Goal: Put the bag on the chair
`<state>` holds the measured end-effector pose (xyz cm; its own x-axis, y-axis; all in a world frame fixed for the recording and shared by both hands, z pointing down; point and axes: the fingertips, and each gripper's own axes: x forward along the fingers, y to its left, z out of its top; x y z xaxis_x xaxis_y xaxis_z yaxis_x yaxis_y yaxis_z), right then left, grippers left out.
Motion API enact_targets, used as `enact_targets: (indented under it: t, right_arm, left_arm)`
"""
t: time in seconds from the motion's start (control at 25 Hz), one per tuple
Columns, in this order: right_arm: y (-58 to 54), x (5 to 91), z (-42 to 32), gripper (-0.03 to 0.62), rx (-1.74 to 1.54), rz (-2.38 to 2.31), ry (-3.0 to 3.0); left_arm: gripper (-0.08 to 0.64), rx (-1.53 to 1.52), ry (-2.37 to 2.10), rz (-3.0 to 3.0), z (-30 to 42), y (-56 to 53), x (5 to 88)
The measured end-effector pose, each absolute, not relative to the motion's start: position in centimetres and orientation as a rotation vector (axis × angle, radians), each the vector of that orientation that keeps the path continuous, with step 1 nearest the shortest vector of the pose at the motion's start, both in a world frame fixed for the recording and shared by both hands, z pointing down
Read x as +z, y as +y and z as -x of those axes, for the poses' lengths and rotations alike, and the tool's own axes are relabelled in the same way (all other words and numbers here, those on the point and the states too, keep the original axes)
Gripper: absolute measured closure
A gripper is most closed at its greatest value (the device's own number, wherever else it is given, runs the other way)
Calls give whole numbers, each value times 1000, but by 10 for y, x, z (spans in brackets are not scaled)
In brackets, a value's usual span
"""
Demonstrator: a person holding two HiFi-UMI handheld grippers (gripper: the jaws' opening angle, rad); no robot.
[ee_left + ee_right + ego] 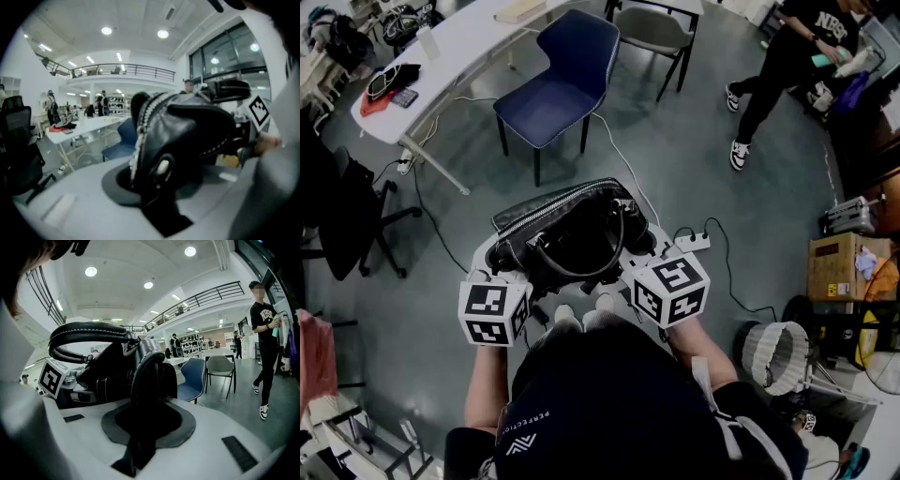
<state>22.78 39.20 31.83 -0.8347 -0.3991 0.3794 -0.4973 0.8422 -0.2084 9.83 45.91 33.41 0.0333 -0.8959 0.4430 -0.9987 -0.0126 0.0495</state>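
Closest to the head camera are the wearer's dark top (609, 412) and bare forearms (483, 394), each ending in a marker cube. Farther out, a blue chair (558, 84) stands on the grey floor (712, 169), its backrest on the far side. It is beside a long white table (464, 42), and a grey chair (654, 26) stands just beyond it. A white cable (623, 164) trails over the floor between the blue chair and the bag, running toward a power strip (692, 243) just right of the bag. A black office chair (352, 220) sits at the left, with a cardboard box (839, 267) and a round white basket (776, 352) at the right. Another person (787, 61) in black stands at the upper right, well apart from the blue chair.

The bag (567, 230) is black leather with a pale zip along its top, white stitching and looped handles, one drooping toward the wearer. It hangs in the air between the two tongs, lying left to right, well short of the blue chair and not yet on it.

The left gripper (514, 267) is closed partway on the bag's left end, its jaws pinching the leather by the zip's end. The right gripper (630, 255) is closed narrower on the right end, with a fold of leather clamped between its jaws. Both point forward at about the same height, and the forearms run roughly parallel.
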Motion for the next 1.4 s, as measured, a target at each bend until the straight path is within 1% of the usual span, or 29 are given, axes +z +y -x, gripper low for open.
enact_targets:
  t: [1.16,1.4]
  right_arm:
    - [322,342,-262,525,469,-557,-2667]
    - [308,349,-251,525,484,-541,-2655]
  left_arm:
    - [433,415,-1953,-1837,-138,399,362]
    - [433,422,-1964,-1806,-127,385,370]
